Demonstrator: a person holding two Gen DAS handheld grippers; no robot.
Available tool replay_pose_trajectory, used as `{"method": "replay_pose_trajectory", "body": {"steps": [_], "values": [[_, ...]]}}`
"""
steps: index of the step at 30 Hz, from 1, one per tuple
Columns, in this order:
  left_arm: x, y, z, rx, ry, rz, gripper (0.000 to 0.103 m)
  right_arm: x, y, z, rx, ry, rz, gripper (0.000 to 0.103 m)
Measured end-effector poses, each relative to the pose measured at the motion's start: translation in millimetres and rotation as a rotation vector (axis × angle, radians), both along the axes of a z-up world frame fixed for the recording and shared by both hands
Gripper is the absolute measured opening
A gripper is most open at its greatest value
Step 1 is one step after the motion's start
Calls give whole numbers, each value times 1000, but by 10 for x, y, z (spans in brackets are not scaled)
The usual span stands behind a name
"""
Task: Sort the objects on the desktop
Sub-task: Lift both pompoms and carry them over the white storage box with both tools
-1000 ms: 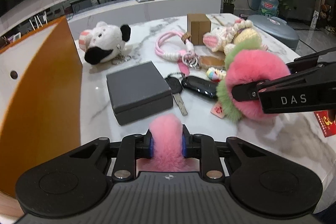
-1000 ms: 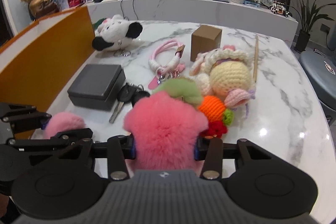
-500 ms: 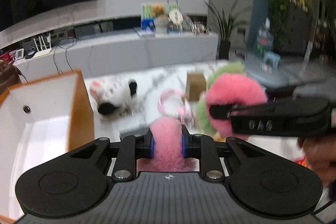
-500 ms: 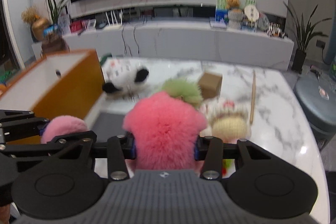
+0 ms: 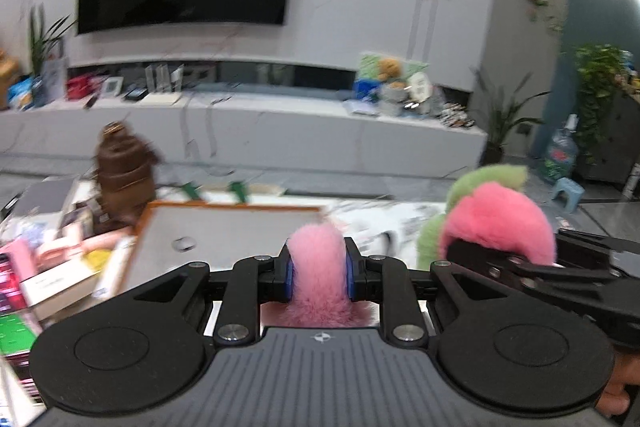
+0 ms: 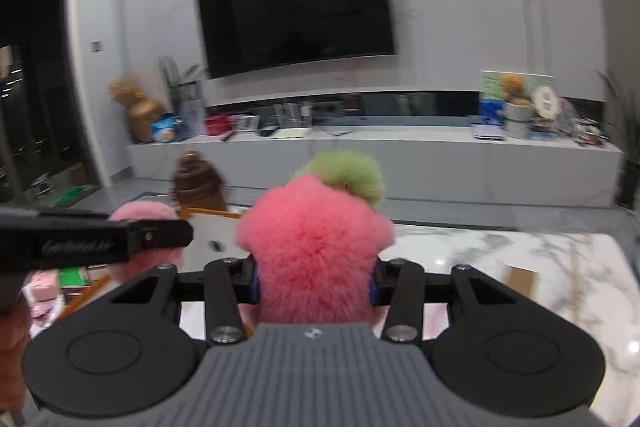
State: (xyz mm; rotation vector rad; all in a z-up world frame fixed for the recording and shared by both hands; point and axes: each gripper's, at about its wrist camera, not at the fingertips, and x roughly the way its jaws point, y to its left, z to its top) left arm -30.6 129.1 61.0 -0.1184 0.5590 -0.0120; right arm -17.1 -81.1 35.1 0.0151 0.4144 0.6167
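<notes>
My left gripper (image 5: 318, 267) is shut on a small light-pink fluffy pompom (image 5: 316, 247). To its right, my right gripper (image 5: 480, 259) grips a larger pink plush ball with a green tuft (image 5: 500, 215). In the right wrist view the right gripper (image 6: 316, 279) is shut on that pink and green plush (image 6: 316, 247), and the left gripper (image 6: 176, 231) with the light-pink pompom (image 6: 140, 215) shows at the left. Both are held in the air near an orange-rimmed box with a white inside (image 5: 224, 231), just ahead of the left gripper.
A brown leather pouch (image 5: 124, 167) stands behind the orange box (image 6: 208, 215). Packets and small boxes (image 5: 52, 275) crowd the left. The marble table (image 6: 480, 255) with a cardboard box (image 6: 520, 281) stretches to the right. A long white console (image 6: 400, 155) and a wall screen lie beyond.
Both grippers have risen with their plush toys and swung left towards the orange box. The tabletop items have dropped out of view and the room's back wall now fills the frames.
</notes>
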Motion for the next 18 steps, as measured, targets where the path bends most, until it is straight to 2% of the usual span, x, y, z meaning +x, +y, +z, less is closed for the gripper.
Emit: {"method": "replay_pose_trajectory", "body": {"steps": [7, 13, 18], "values": [[-21, 512, -254, 9, 110, 62, 25, -170, 742, -134, -45, 11, 195, 47], [-50, 654, -498, 29, 212, 58, 25, -190, 1207, -400, -193, 98, 263, 47], [4, 614, -628, 63, 273, 50, 26, -141, 1413, -592, -290, 156, 288, 47]]}}
